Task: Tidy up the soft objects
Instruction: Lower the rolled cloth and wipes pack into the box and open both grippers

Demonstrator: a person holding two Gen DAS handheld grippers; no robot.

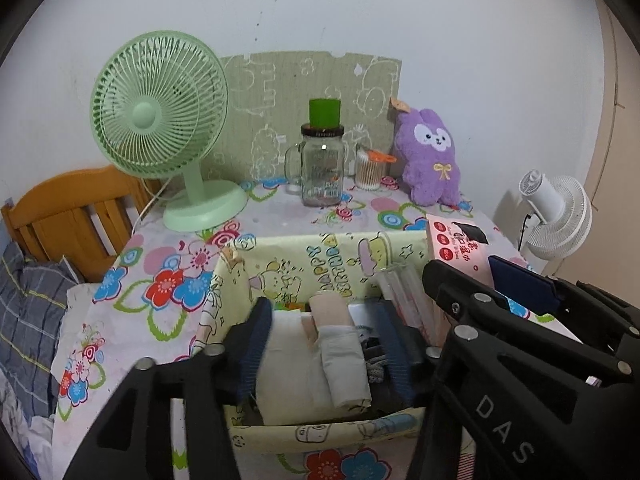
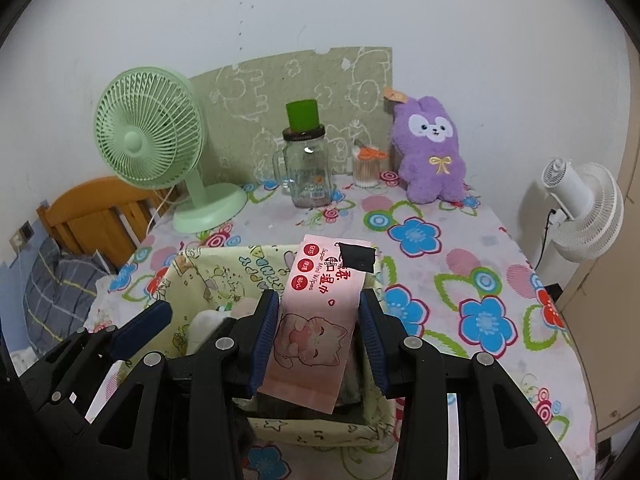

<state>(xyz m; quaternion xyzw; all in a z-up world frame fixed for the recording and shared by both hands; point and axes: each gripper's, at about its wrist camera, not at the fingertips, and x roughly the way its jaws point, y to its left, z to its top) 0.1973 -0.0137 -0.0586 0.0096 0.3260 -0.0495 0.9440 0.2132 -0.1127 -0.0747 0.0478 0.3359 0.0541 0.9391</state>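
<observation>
While my right gripper (image 2: 318, 336) clamps the pink wet-wipes pack (image 2: 320, 320) by its long edges, the pack hangs tilted over the yellow cartoon-print storage box (image 2: 208, 280), its far end beyond my fingertips and its near end under them. It should handle as a light, squashy foil pouch, slippery on its face, so the side edges are the sensible place to pinch; a hard squeeze would only buckle it. My left gripper (image 1: 320, 340) stands parted inside the box, its pads on either side of rolled cloths, a white roll (image 1: 284, 364) and a grey one (image 1: 344, 364), with no pad clearly pressing on either. Below those rolls the box's contents are dark and muddled. I cannot make out the box floor, or how much room is left beneath the pack.
</observation>
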